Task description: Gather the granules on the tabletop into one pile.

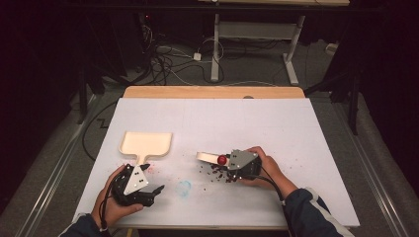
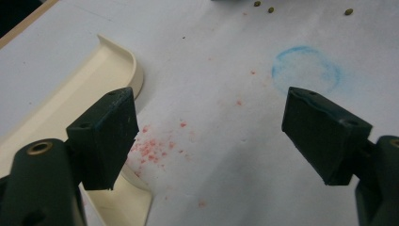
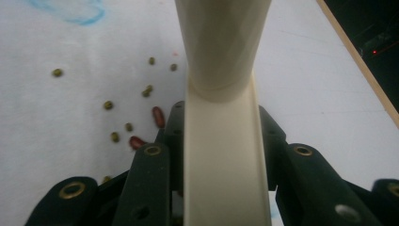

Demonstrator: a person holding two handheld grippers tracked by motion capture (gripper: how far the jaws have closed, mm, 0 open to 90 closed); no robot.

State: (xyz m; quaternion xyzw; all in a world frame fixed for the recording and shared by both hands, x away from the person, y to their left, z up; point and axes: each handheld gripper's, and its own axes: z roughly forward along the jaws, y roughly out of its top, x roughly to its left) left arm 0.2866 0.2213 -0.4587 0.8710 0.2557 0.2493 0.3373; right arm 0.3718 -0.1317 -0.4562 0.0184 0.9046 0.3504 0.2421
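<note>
A cream dustpan (image 1: pixel 146 142) lies on the white table (image 1: pixel 276 128), its handle pointing toward my left gripper (image 1: pixel 154 178). In the left gripper view that gripper (image 2: pixel 211 136) is open over bare table, with the dustpan (image 2: pixel 70 99) just beside its left jaw. My right gripper (image 1: pixel 228 167) is shut on the handle of a cream sweeping tool (image 1: pixel 205 157), which points left. The tool (image 3: pixel 221 47) runs straight out between the jaws in the right gripper view. Several red and green beans (image 1: pixel 216 174) lie scattered under and beside it (image 3: pixel 158 116).
A faint blue ring (image 1: pixel 184 188) is drawn on the table between the grippers (image 2: pixel 306 70). Red specks (image 2: pixel 153 148) stain the sheet by the dustpan handle. A wooden edge (image 1: pixel 212 92) borders the far side; cables and a desk frame (image 1: pixel 215 44) lie beyond.
</note>
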